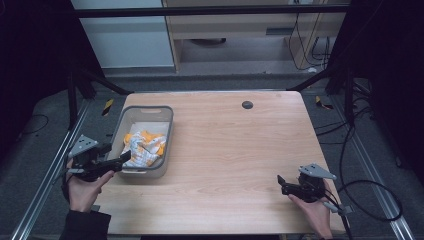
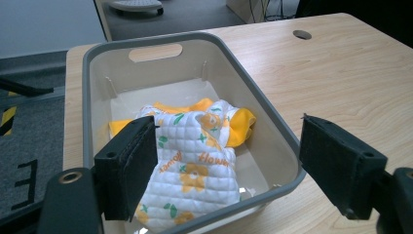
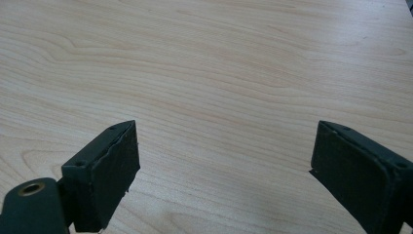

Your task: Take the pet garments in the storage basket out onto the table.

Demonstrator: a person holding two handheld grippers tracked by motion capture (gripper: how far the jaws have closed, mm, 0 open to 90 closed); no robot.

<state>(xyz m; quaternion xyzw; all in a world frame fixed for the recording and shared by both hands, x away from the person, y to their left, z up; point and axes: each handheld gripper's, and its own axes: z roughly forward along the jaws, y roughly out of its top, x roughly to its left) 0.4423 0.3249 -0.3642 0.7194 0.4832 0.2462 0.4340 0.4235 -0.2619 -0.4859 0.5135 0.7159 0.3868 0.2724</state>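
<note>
Quilted garment [image 2: 192, 161] lies lengthwise along grey bin [image 2: 263, 105], hand-held gripper [image 2: 229, 170] gaping.

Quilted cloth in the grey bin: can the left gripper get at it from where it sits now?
Probably yes. The left gripper is open at the grey bin's near rim, and the quilted cloth lies uncovered inside; only the bin wall lies between.

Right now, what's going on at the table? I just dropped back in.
A person holds a gripper in each hand. The left gripper hangs open at the near end of the grey bin, its jaws straddling the rim, with nothing gripped. A quilted white and orange flowered cloth lies bunched inside the bin. The right gripper is open over bare wooden table near the right front corner, far from the bin.
</note>
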